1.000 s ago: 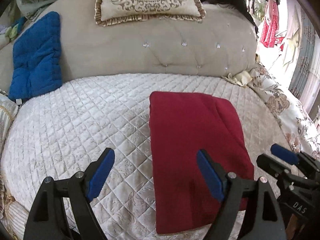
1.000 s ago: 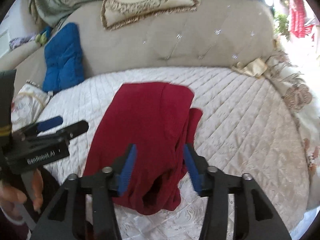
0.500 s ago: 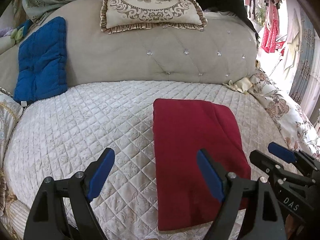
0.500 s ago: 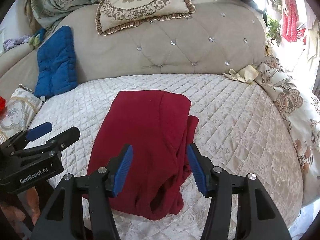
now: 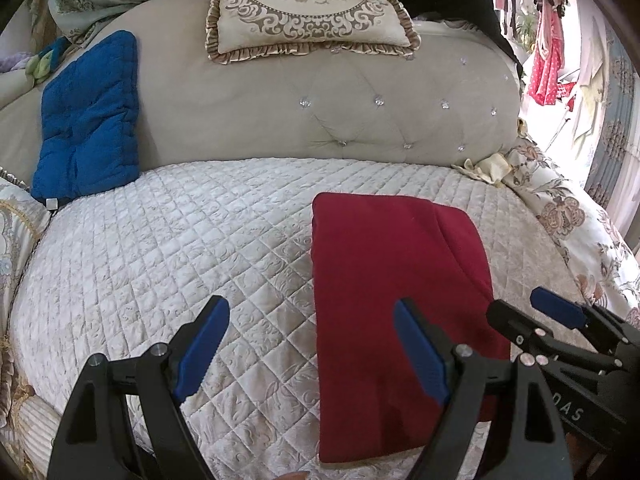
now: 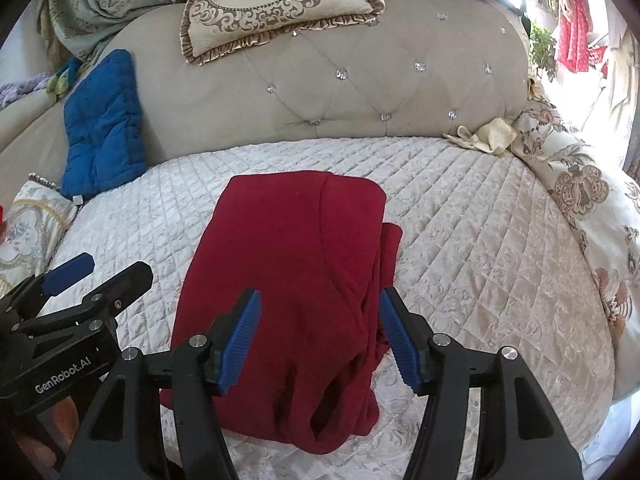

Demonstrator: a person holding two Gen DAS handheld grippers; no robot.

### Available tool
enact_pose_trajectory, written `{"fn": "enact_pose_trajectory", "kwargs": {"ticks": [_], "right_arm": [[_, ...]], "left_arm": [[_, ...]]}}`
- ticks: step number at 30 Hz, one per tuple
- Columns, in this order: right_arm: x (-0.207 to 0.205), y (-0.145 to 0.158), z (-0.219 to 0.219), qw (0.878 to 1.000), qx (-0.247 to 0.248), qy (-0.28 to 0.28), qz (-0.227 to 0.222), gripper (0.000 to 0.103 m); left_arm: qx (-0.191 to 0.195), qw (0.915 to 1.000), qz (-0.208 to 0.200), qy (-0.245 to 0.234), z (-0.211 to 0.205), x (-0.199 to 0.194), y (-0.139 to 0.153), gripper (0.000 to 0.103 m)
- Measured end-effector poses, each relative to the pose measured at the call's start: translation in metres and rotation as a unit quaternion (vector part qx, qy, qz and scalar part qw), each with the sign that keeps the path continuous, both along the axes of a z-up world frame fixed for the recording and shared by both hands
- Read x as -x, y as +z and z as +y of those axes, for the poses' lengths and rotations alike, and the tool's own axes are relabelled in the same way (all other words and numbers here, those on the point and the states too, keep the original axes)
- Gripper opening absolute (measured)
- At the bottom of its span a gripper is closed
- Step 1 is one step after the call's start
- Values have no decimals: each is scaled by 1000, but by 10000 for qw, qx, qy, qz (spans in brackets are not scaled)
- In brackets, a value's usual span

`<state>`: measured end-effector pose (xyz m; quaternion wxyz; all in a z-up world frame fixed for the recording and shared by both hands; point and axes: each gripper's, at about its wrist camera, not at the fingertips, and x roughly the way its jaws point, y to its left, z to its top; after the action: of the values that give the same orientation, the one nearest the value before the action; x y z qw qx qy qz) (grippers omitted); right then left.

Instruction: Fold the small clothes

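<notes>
A dark red garment (image 5: 396, 280) lies folded into a long rectangle on the white quilted sofa seat (image 5: 180, 248). In the right wrist view the garment (image 6: 288, 264) shows a loose layer bunched along its right side. My left gripper (image 5: 310, 330) is open and empty, held above the seat at the garment's near left edge. My right gripper (image 6: 318, 330) is open and empty, held above the garment's near end. Each gripper shows at the edge of the other's view, the right one (image 5: 560, 316) and the left one (image 6: 72, 276).
A beige tufted backrest (image 5: 320, 112) rises behind the seat. A blue padded cushion (image 5: 88, 120) leans at the back left. An embroidered pillow (image 5: 308, 4) lies on top of the backrest. A floral cover (image 5: 572, 216) drapes the right armrest. A cream cloth (image 6: 484, 136) lies at the back right.
Both grippers have drawn back and up from the garment, so more backrest and pillow show. The garment has not moved. Both stay open.
</notes>
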<state>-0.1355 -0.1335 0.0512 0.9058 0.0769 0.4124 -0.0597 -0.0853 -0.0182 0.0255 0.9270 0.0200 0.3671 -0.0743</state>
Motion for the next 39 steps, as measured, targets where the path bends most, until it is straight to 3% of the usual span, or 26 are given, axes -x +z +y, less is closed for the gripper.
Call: {"fn": "enact_pose_trajectory", "kwargs": {"ticks": [39], "right_arm": [[-12,-10,-10,9998,-110,-114,131,41]], "left_arm": [[-111,9999,113,42,-4,-10,-13,87]]}}
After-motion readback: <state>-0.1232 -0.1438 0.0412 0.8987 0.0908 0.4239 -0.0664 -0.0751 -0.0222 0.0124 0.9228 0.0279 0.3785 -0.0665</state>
